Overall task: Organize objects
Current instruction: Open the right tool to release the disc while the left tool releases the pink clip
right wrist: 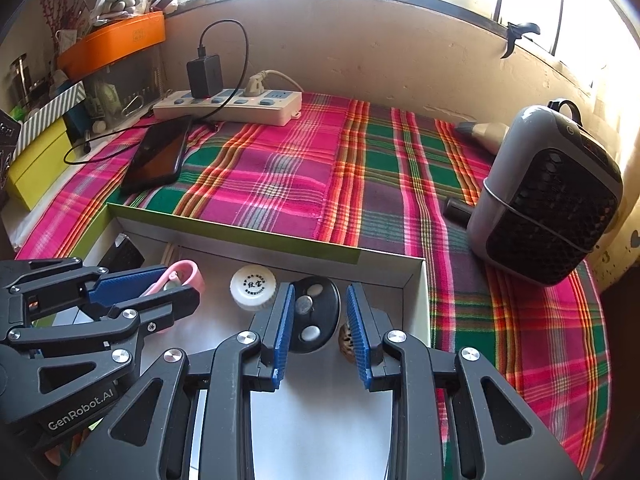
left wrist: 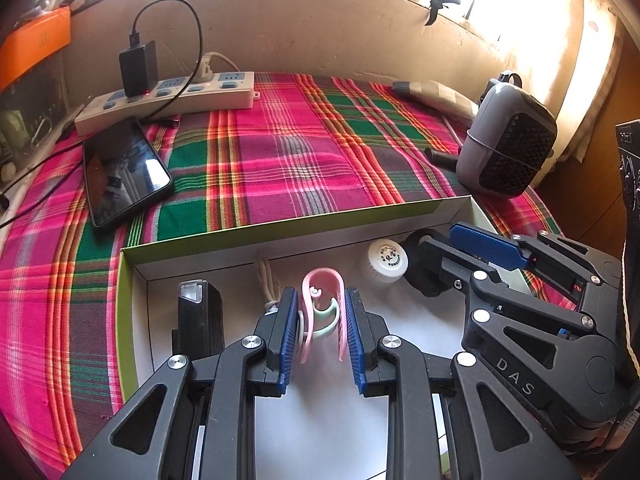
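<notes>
Left wrist view: left claw (left wrist: 322,328) clamped on a pink clip (left wrist: 323,312), both pads pressed against its outer arms; clip stands between the fingers inside the box (left wrist: 280,226), long axis running straight ahead along the fingers, closed loop pointing away, open ends toward the wrist. Black lighter (left wrist: 199,320) just left of the claw; white cap (left wrist: 387,262) ahead and to its right; right claw beyond that. Right wrist view: right claw (right wrist: 320,326) at its narrowest, clamped on a black disc (right wrist: 314,314), which stands on edge, flat face toward the left pad, long axis along the fingers. Something small and speckled beside the right pad; cannot tell what. White cap just ahead-left; left claw (right wrist: 176,282) with the clip farther left. Judgement: each item already sits in the box, directly beneath its own claw, so letting go looks like the remaining move.
</notes>
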`<state>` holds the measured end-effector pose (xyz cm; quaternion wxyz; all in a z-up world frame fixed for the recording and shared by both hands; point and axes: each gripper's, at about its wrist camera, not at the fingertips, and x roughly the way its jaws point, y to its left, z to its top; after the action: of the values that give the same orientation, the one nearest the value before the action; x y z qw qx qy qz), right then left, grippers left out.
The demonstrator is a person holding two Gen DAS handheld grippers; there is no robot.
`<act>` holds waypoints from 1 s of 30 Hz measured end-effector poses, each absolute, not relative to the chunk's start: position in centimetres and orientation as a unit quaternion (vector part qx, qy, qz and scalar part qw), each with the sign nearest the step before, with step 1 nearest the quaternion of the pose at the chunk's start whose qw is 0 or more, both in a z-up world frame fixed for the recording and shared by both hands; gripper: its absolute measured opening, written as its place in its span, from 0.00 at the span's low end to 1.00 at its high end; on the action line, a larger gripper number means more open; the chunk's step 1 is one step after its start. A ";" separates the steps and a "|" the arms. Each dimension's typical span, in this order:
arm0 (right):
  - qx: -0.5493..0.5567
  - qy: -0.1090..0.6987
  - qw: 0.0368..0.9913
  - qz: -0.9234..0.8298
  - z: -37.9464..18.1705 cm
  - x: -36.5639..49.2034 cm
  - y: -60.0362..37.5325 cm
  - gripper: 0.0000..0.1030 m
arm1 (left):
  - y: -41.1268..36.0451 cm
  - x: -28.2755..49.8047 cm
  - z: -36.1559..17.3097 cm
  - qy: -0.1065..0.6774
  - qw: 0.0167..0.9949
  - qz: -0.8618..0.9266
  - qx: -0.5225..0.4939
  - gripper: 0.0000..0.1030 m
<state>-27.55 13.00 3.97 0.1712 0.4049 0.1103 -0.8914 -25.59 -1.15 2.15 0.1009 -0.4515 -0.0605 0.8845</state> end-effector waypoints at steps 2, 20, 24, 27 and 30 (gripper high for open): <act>0.405 0.110 0.170 -0.892 4.0 -27.6 13.0 0.28 | -1.1 -25.6 2.1 -0.060 0.100 0.885 -0.452 0.21; 0.402 0.099 0.160 -0.896 4.0 -27.5 13.3 0.38 | -1.6 -25.5 2.3 -0.063 0.088 0.886 -0.452 0.30; 0.400 0.093 0.162 -0.897 4.1 -27.2 13.5 0.38 | -1.7 -25.2 2.5 -0.066 0.088 0.887 -0.449 0.30; 0.399 0.091 0.161 -0.898 4.2 -27.0 13.5 0.38 | -1.7 -24.9 2.7 -0.067 0.088 0.889 -0.445 0.30; 0.397 0.089 0.163 -0.899 4.4 -26.8 13.5 0.38 | -1.7 -24.5 2.9 -0.066 0.086 0.890 -0.444 0.30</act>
<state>-26.76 13.53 4.42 0.1631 0.3972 0.0887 -0.8987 -24.54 -1.73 2.89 0.0862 -0.4436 -0.0657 0.8897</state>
